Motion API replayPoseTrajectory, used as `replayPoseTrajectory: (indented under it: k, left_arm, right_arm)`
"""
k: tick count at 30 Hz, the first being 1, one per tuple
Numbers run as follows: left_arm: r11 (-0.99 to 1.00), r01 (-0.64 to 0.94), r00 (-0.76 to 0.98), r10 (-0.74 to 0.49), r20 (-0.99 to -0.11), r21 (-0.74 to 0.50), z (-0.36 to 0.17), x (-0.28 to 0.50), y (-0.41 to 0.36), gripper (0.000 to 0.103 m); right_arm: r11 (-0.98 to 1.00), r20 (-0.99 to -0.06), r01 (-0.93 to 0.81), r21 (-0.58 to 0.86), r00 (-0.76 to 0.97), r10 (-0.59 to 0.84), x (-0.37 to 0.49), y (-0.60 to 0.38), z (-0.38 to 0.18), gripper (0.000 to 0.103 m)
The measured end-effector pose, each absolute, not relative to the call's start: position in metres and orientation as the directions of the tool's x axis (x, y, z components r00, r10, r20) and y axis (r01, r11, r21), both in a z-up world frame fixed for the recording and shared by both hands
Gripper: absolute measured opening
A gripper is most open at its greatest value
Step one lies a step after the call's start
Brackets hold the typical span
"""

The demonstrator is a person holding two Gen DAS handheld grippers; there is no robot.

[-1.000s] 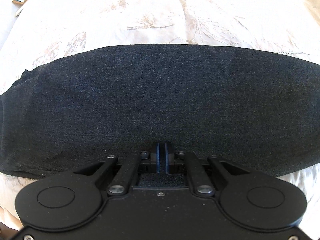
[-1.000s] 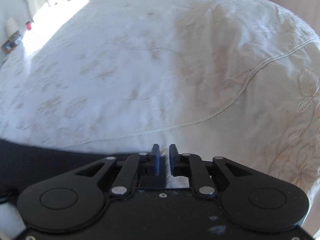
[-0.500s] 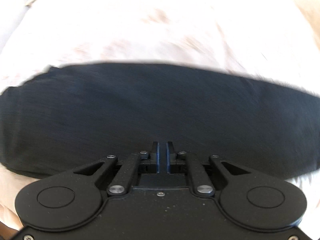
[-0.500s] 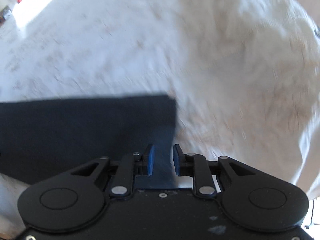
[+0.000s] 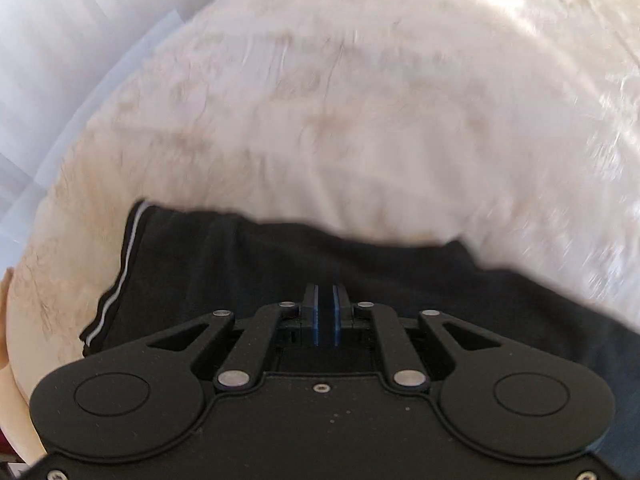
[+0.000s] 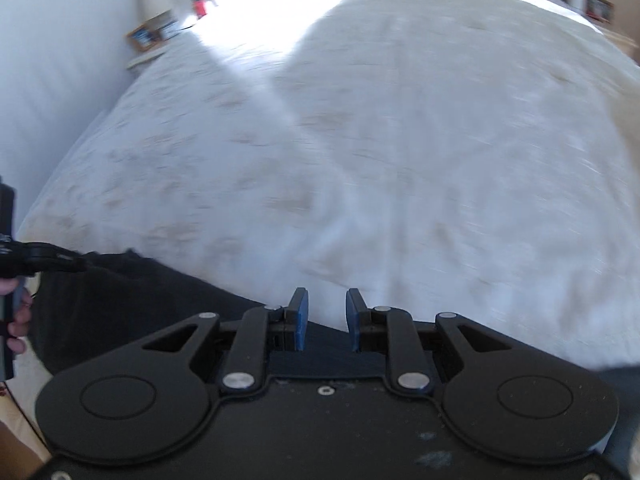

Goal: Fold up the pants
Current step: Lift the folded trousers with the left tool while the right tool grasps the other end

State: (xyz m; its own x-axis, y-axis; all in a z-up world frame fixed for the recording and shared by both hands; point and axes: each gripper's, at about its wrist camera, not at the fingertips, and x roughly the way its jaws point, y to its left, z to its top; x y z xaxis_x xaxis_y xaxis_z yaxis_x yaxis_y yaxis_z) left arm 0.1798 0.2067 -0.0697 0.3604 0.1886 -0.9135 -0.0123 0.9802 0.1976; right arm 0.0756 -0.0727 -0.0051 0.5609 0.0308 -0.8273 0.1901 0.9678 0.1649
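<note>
Dark pants (image 5: 280, 272) lie flat across a white embroidered bedspread (image 5: 360, 120). Their end with a thin white stripe (image 5: 120, 276) shows at the left of the left wrist view. My left gripper (image 5: 326, 292) hovers over the cloth near that end, its blue pads a narrow gap apart with nothing pinched. In the right wrist view my right gripper (image 6: 323, 300) is open over the far edge of the pants (image 6: 140, 300), empty. The left gripper (image 6: 44, 262) and a person's hand (image 6: 16, 320) show at that view's left edge. Both views are blurred.
The bedspread (image 6: 400, 140) stretches far beyond the pants. A bedside table with a lamp and a picture frame (image 6: 152, 28) stands at the back left. A pale wall (image 5: 60, 60) runs along the bed's left edge.
Both grippers have swept sideways along the pants toward the striped end. Each pair of jaws stands slightly wider than a second ago. The left gripper has come into the right view.
</note>
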Motion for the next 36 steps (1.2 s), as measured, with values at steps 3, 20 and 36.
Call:
replayPoseTrajectory:
  k: [3, 20, 36]
  left_arm:
    - [0.971, 0.057, 0.287, 0.206, -0.935, 0.232, -0.101, 0.159, 0.223, 0.016]
    - [0.994, 0.075, 0.318, 0.051, -0.947, 0.079, -0.111, 0.130, 0.265, 0.016]
    - [0.998, 0.063, 0.324, 0.007, -0.946, 0.029, -0.117, 0.128, 0.284, 0.016]
  right_arm:
    - [0.973, -0.819, 0.103, 0.205, 0.562, 0.113, 0.118, -0.029, -0.010, 0.023]
    - [0.924, -0.859, -0.291, 0.248, 0.375, 0.349, 0.270, 0.146, -0.096, 0.028]
    - [0.882, -0.879, -0.333, 0.334, 0.227, 0.419, 0.261, 0.140, -0.109, 0.031]
